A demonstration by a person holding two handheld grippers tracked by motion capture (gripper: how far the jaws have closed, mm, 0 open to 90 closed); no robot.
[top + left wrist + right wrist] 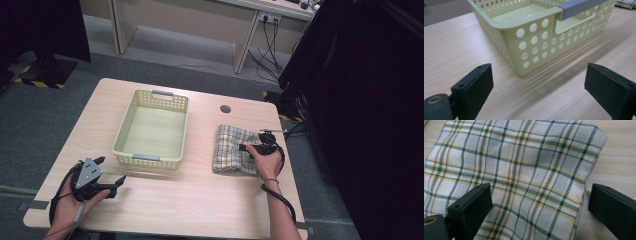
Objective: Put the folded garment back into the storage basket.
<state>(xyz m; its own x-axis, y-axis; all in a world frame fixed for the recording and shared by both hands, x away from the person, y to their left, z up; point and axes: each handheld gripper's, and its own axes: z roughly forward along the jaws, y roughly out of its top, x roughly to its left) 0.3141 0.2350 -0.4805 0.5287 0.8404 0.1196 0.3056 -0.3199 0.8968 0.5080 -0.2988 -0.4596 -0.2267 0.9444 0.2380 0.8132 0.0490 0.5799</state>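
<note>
A pale wooden desk (200,200) carries a light green perforated basket (152,129) with grey handles, standing empty left of centre. To its right, well apart from it, lies a folded cloth (231,149) checked in green and yellow on white; it is probably what gets moved, perhaps into the basket.

The right tongs (248,147), held in the person's right hand (267,162), hover over the cloth's near right part, tilted down. Its jaws stand wide, one over the fabric, the other past the cloth's edge.

The left tongs (111,173) rest low near the desk's front left corner, wide and holding nothing, aimed at the basket's near corner.

A likely risk is that closing from here could catch just the top layer at the edge, so the fold opens when lifted. A dragging corner might also snag the basket's rim.
</note>
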